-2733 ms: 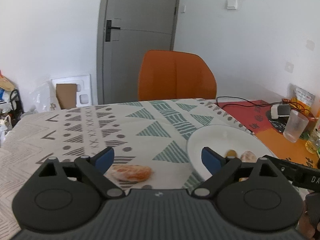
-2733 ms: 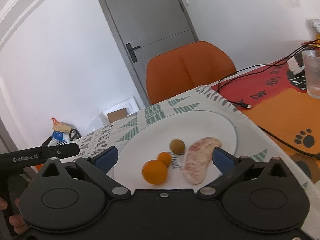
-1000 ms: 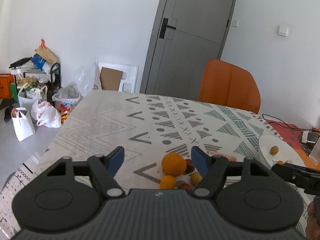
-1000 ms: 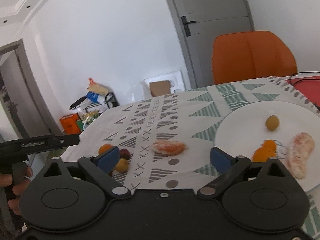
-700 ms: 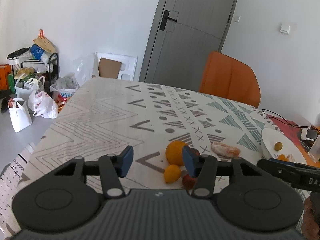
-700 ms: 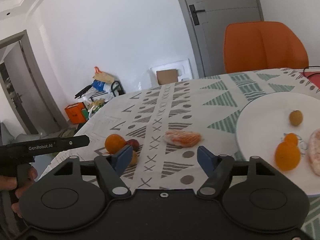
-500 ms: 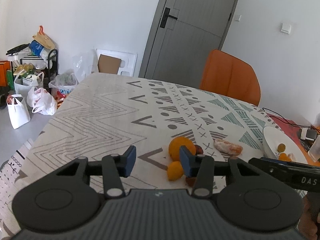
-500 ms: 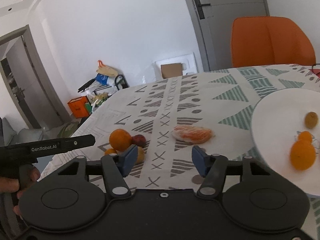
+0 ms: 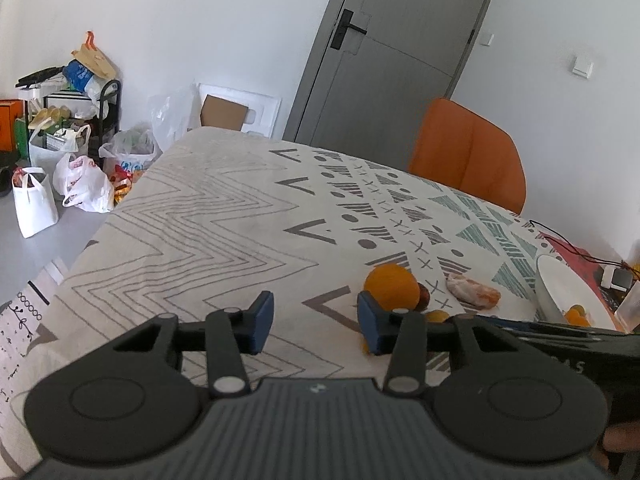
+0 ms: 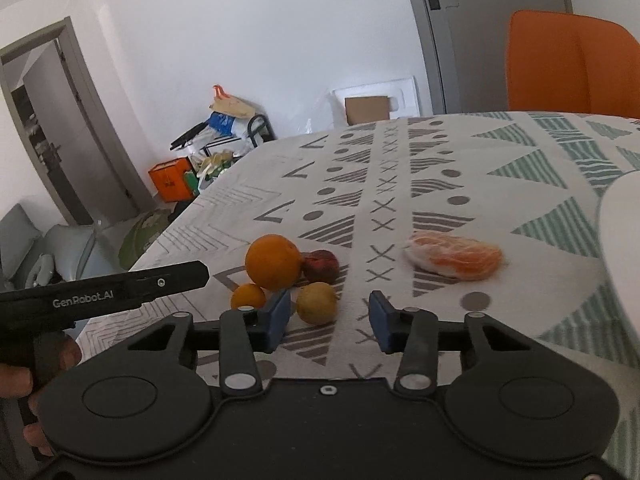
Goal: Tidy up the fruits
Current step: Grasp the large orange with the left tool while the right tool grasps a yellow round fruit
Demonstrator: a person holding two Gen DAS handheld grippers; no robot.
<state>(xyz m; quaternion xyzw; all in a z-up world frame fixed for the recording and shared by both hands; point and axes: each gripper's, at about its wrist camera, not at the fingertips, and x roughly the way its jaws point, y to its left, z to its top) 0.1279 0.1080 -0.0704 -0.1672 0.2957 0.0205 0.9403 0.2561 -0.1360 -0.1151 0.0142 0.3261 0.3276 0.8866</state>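
A peeled orange segment cluster [image 10: 454, 260], pithy and oblong, lies on the desk [image 10: 400, 184] with its long axis running left to right. To its left sits a huddle of round fruit: a large smooth orange [image 10: 274, 262], a dark red fruit [image 10: 322, 266], a small orange [image 10: 248, 296] and a yellowish fruit [image 10: 317, 302]. A white plate [image 9: 560, 292] holds small oranges at far right. The right hand-held gripper [image 10: 326, 316] hovers empty, jaws narrowly parted, near the yellowish fruit. The left hand-held gripper [image 9: 316, 322] is likewise narrowly parted, empty.
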